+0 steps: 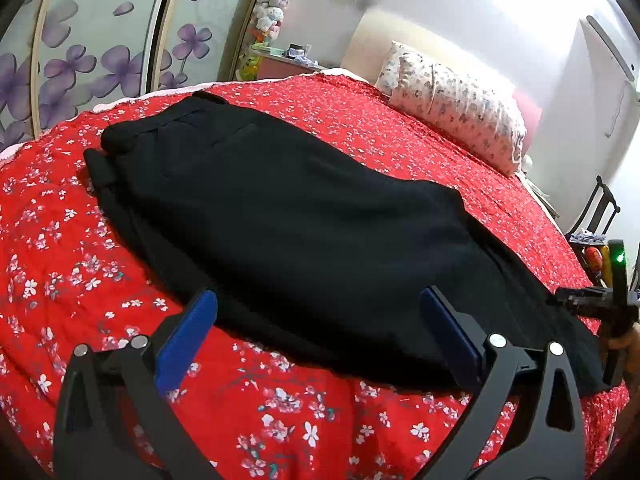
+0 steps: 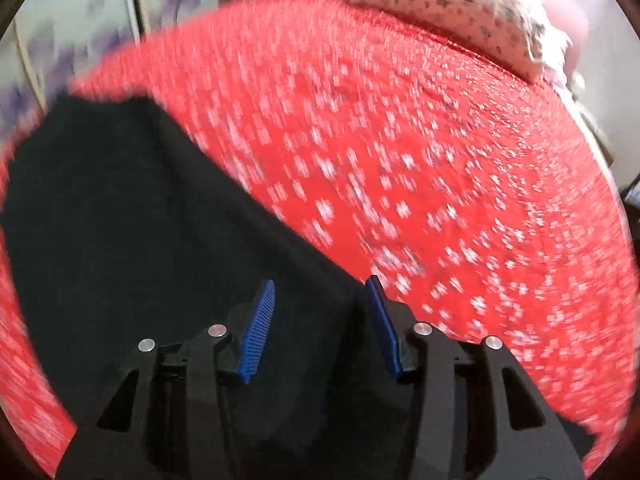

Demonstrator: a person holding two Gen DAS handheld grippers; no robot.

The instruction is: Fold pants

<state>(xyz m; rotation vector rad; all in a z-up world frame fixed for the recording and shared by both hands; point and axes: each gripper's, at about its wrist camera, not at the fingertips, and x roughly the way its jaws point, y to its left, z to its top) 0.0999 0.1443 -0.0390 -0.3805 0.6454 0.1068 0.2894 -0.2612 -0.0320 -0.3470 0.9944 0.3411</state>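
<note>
Left wrist view sits low over the near edge of the bed, facing across the red floral bedspread [image 1: 340,120] toward the wardrobe doors [image 1: 100,40] and the pillow [image 1: 456,108], with the left gripper [image 1: 318,334], fingers wide apart, at frame bottom. Right wrist view is motion-blurred, closer in, tilted down over the black pants [image 2: 132,208], its right gripper [image 2: 322,328] parted. Both views share pants, bedspread, pillow and wardrobe; the left view catches the right gripper at its right edge.

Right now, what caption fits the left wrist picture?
Open left claw over black pants on a red flowered bedspread.
</note>
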